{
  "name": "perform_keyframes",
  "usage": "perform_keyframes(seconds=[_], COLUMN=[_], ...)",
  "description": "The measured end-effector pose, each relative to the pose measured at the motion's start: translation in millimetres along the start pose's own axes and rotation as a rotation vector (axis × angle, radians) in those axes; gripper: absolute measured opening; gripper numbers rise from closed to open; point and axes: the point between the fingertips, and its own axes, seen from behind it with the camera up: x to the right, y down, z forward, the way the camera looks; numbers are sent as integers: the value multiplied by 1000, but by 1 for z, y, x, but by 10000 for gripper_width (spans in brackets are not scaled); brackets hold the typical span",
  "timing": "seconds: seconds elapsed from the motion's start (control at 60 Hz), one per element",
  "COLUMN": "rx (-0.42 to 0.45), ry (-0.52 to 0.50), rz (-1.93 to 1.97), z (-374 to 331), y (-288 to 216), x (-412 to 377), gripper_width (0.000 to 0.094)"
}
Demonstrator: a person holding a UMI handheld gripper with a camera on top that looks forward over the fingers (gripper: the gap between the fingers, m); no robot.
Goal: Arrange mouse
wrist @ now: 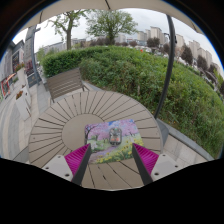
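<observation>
A mouse pad (112, 146) printed with a colourful picture lies on a round table (70, 125) of wooden slats. It sits just ahead of my fingers and reaches in between their tips. A small grey mouse (114, 131) rests on the pad's far part, beyond the fingertips. My gripper (112, 154) is open, its magenta pads (77, 158) spread wide to either side of the pad's near edge. Nothing is held between the fingers.
A wooden bench (65, 82) stands beyond the table to the left. A wide green hedge (140, 72) runs behind and to the right of the table. A railing (28, 75) and paved ground lie at the left, with trees and buildings far off.
</observation>
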Motion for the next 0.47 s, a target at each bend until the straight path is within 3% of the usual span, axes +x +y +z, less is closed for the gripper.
perform_keyframes(seconds=[0.183,0.467], rx=[-4,-14], ry=[-8,-14], rz=[-77,-71], z=[-78,-95], y=[29,48], x=[-3,-2], gripper_width=[838,838])
